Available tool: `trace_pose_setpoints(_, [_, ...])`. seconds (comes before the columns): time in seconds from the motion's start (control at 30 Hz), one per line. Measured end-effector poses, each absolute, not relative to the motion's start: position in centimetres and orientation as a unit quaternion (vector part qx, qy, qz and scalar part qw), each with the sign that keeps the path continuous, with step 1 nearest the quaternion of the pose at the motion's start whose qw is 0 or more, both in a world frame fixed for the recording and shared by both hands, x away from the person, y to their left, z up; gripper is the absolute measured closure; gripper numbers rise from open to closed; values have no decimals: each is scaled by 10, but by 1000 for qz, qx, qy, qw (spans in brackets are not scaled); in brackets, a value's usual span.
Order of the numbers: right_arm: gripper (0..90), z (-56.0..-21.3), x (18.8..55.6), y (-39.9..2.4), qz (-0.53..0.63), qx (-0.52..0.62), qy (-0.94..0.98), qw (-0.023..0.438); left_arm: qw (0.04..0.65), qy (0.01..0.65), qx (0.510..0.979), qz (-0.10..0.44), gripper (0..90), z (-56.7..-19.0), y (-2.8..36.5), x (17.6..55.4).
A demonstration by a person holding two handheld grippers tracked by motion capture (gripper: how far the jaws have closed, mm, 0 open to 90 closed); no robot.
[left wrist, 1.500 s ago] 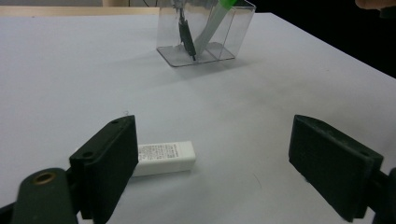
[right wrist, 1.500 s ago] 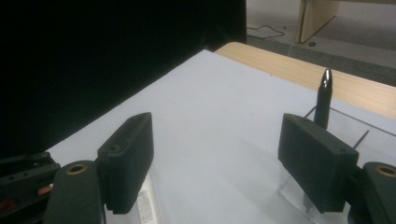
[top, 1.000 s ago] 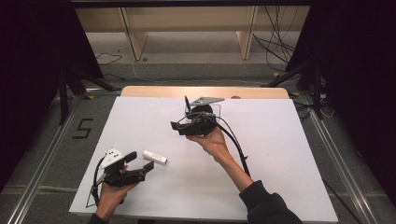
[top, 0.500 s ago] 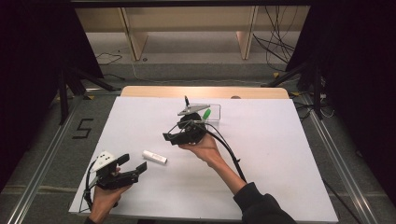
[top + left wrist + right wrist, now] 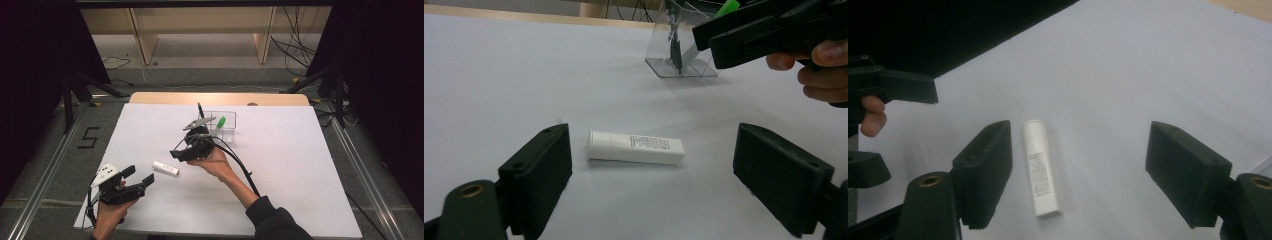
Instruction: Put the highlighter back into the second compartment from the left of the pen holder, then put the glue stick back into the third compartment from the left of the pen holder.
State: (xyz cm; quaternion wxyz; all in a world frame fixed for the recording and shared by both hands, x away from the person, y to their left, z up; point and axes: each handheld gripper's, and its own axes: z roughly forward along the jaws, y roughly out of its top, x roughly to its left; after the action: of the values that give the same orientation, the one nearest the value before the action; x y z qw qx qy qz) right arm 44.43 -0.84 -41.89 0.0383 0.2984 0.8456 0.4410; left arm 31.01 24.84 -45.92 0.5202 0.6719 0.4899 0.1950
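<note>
A small white tube with printed text lies flat on the white table, left of centre. My left gripper hovers at the front left, jaws open and aimed at the tube from a short way off. My right gripper comes in from the right, tilted down just beside the tube, also open. In the right gripper view the tube lies lengthwise between the two jaws, nearer the left one, with no pad touching it. The right gripper hangs above the tube in the left gripper view.
A clear plastic holder stands at the back centre with a green item and a dark pen-like stick in it. A wooden strip borders the far edge. Bare table surface lies to the right.
My right gripper has come down and to the left from beside the clear holder to the tube. The left hand has shifted slightly toward the front edge.
</note>
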Motion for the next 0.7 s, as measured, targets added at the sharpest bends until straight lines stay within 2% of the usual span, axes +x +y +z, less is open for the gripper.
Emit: trace_pose_setpoints(0.7, [307, -441, 444, 13, 406, 271, 873, 25, 523, 486, 672, 196, 154, -458, 248, 308])
